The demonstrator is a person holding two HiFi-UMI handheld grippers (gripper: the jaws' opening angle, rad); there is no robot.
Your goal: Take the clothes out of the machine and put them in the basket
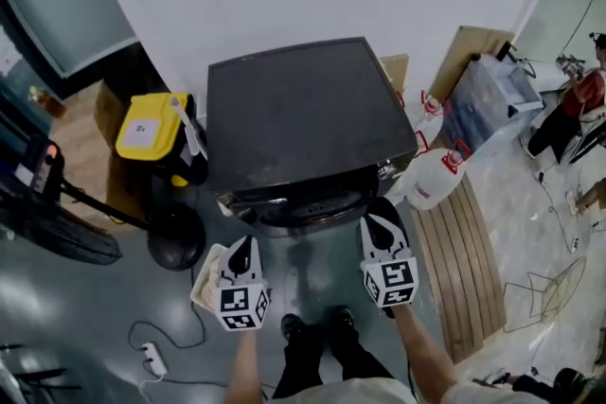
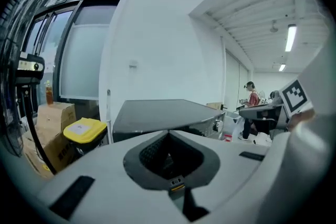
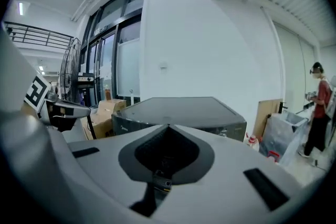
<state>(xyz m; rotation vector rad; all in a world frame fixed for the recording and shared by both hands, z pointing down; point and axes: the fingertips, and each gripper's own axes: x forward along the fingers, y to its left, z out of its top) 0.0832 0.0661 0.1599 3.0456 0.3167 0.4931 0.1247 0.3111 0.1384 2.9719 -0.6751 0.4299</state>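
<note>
Tools: left gripper (image 1: 242,244) and right gripper (image 1: 382,208) are hovering closed, empty.
Progress: dark grey boxy metal washing machine (image 1: 303,109) is probably still awaiting unloading.

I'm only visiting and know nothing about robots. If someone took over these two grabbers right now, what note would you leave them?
Left gripper: shut and empty, held in front of the machine, above what looks like a pale basket on the floor.
Right gripper: shut and empty, level with the left one at the machine's front.
Things: no clothes in view. The head view does not show whether the machine's door is open.
Done: nothing that shows. No clothes seen in the basket, though the left gripper hides much of it.
Left: probably the whole job. Reach into the machine, pull the clothes out and drop them in the basket.
</note>
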